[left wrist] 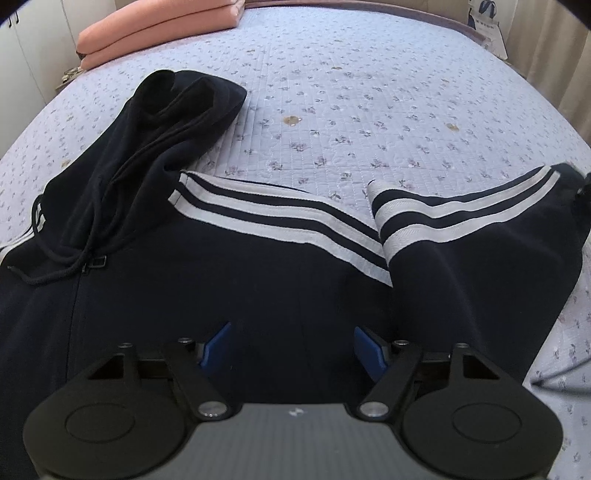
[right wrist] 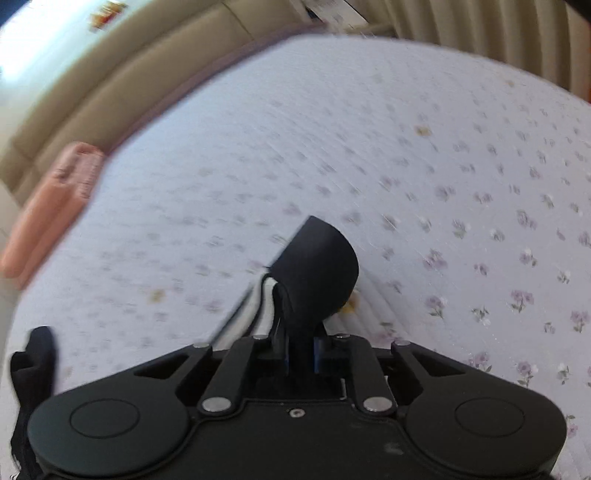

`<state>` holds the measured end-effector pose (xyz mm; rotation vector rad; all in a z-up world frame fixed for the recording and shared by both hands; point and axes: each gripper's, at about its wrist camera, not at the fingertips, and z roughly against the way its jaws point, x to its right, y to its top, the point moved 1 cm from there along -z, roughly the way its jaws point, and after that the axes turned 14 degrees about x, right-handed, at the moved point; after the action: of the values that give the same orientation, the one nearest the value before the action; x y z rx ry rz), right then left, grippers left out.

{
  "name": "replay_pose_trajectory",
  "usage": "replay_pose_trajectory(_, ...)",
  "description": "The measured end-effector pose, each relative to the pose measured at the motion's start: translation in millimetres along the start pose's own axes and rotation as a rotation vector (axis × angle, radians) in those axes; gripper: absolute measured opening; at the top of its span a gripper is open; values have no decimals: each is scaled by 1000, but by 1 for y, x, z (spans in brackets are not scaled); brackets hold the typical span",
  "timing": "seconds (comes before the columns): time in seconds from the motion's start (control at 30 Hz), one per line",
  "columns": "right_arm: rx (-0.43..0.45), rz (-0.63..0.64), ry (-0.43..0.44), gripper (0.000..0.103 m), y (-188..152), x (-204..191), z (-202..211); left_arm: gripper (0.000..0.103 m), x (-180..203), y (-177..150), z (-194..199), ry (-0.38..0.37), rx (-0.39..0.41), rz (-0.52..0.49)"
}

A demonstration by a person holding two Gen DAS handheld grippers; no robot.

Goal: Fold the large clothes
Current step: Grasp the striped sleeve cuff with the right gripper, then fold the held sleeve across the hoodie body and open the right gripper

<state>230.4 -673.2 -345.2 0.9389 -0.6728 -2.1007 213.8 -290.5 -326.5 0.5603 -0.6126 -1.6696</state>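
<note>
A dark navy hooded jacket [left wrist: 236, 280] with white sleeve stripes lies spread on the bed, its hood [left wrist: 177, 110] and drawcords at the left. My left gripper [left wrist: 293, 347] is open, its blue pads wide apart, just above the jacket's body. The right sleeve [left wrist: 472, 236] is lifted and folded inward. My right gripper [right wrist: 301, 354] is shut on the sleeve cuff [right wrist: 317, 273], which sticks up between the pads above the bed. The right wrist view is blurred.
The bed has a lilac floral quilt [left wrist: 369, 103] with bare room beyond the jacket. Folded pink bedding [left wrist: 159, 29] lies at the far left corner, also in the right wrist view [right wrist: 51, 206]. A beige headboard [right wrist: 110, 74] and curtains border the bed.
</note>
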Motion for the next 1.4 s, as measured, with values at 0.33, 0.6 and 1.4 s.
replay_pose_trajectory(0.33,322,181,-270,15,13,9,197,71,42,15,6,-107,95,-2)
replay_pose_trajectory(0.6,203,148,-261,15,-25,14,176,81,117,-10,-32,-44,183,-320)
replay_pose_trajectory(1.4,118,306,509,18,-201,-396,223,67,-288,-35,133,152,146,172)
